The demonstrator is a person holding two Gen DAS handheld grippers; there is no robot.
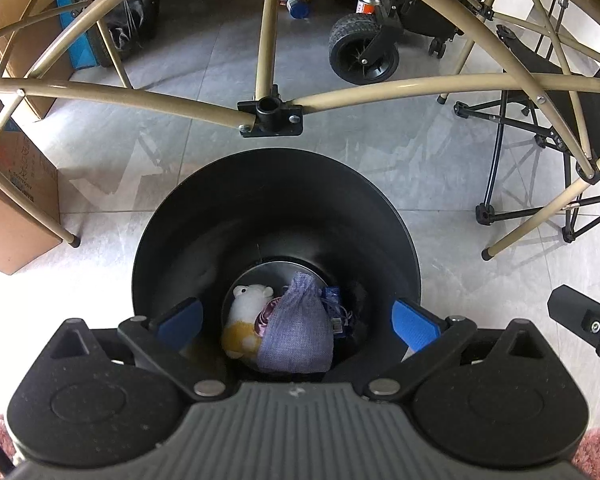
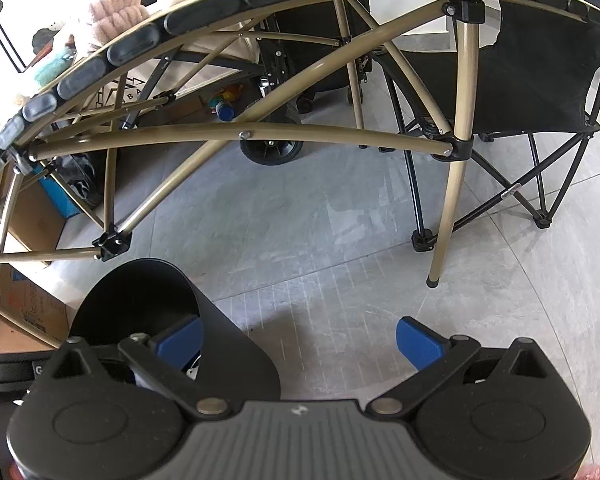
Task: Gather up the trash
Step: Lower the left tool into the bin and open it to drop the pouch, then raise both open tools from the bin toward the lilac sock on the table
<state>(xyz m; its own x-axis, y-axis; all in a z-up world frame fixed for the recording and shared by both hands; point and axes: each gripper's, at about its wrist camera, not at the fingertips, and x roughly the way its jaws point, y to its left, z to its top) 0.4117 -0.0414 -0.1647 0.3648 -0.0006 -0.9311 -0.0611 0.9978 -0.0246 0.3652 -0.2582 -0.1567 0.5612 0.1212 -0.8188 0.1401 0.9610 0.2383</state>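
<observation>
Over the bin mouth: left claw hangs pointing steeply down, both blue pads spread wide, released, with nothing between them.
Bin: black round bin stands on the grey tiled floor, just below the tan folding frame of the counter.
Trash inside: lilac mesh pouch lies at the bottom, resting against a white-and-yellow plush toy on its left; small blue packets show at its right edge.
Right claw: right claw is held beside the bin, jaws apart and empty; its left pad sits over the bin rim, its right pad over bare floor.
Task status (judgement): the pouch appears delivered; anything left on the counter top is not yet collected.
Risk 1: lifting the left claw straight up could strike the black frame joint that hangs near the far rim, since the bars cross close overhead.
Risk 2: the right claw's left pad, being so near the rim, could clip it on a sideways move and tip or shove the light bin.
Risk 3: the two claws work close together; a hasty withdrawal could knock one against the other.
Unclear: whether the plush toy counts as trash cannot be told.
</observation>
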